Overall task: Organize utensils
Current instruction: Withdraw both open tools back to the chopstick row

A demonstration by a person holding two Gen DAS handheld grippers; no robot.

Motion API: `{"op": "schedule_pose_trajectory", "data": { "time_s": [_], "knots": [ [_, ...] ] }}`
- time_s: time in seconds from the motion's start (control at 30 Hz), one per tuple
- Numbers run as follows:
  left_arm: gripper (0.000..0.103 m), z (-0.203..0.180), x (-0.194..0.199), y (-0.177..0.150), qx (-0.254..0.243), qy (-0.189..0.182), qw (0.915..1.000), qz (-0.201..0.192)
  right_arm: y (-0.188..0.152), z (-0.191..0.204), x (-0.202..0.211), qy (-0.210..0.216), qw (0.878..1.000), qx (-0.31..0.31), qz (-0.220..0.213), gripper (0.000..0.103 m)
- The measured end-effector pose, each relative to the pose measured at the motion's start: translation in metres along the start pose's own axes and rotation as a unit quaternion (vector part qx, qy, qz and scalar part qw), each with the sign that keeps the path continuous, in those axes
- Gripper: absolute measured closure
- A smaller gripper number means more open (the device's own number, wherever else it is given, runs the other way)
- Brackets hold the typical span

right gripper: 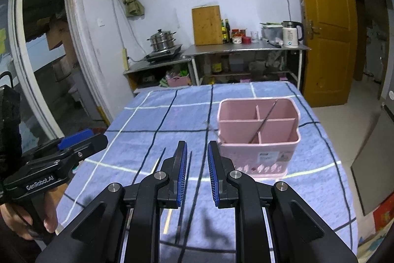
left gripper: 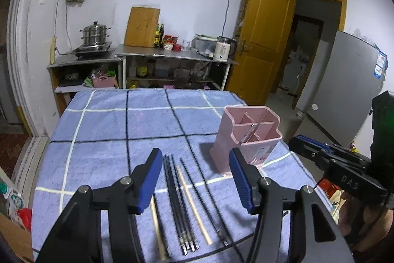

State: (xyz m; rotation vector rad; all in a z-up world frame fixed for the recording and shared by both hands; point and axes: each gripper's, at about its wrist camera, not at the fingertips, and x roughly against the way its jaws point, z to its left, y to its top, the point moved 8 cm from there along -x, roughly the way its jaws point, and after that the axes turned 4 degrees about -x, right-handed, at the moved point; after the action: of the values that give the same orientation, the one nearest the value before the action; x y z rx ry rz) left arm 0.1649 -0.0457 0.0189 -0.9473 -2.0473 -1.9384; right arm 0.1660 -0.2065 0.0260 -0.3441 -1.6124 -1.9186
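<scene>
The chopsticks (left gripper: 183, 201) lie loose in a row on the blue checked cloth (left gripper: 103, 127), black ones mixed with two pale ones, running roughly from six o'clock toward twelve in your left wrist view. The pink holder (left gripper: 242, 139) stands upright at about two o'clock from them, near but apart; in your right wrist view one thin stick (right gripper: 263, 121) leans inside a compartment of it. Your left gripper (left gripper: 194, 179) hovers over the row with its jaws spread wide and nothing between the pads. Your right gripper (right gripper: 197, 173) has its jaws parted by a narrow gap, nothing pinched, with the holder just beyond at one o'clock
</scene>
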Motion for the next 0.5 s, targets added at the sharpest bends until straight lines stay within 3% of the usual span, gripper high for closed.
{"op": "schedule_pose_trajectory", "data": {
  "time_s": [0.5],
  "knots": [
    [0.045, 0.035, -0.023, -0.060, 0.035, 0.009, 0.9973, 0.065, -0.039, 0.020, -0.029, 0.021, 0.999, 0.015, 0.046, 0.085]
  ]
}}
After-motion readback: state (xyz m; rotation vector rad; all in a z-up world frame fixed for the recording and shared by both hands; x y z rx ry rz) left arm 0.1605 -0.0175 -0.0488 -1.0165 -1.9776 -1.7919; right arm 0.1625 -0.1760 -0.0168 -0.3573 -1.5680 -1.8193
